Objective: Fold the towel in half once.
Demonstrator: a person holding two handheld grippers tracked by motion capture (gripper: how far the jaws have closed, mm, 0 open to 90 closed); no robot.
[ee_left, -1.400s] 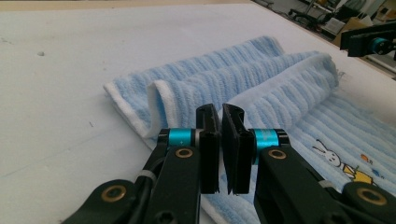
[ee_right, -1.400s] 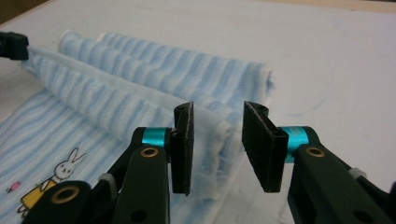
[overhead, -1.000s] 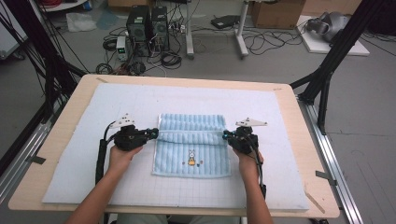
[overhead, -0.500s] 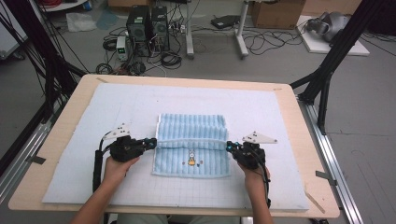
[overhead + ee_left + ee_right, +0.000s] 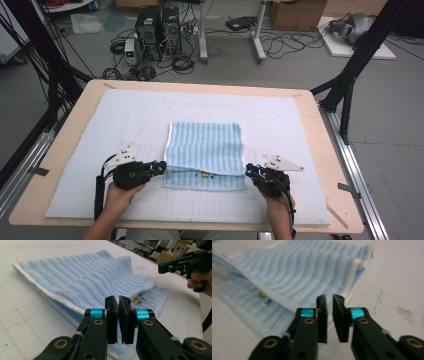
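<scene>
Both grippers flank the folded blue towel (image 5: 205, 155) lying mid-mat: left gripper (image 5: 161, 165) pressed together, empty, at its near-left corner; right gripper (image 5: 248, 171), jaws just parting, empty, at its near-right corner.

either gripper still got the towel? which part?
Neither. Left gripper jaws are shut with nothing between them; right gripper jaws have just been opening, nothing between them. The folded towel lies on the mat.
</scene>
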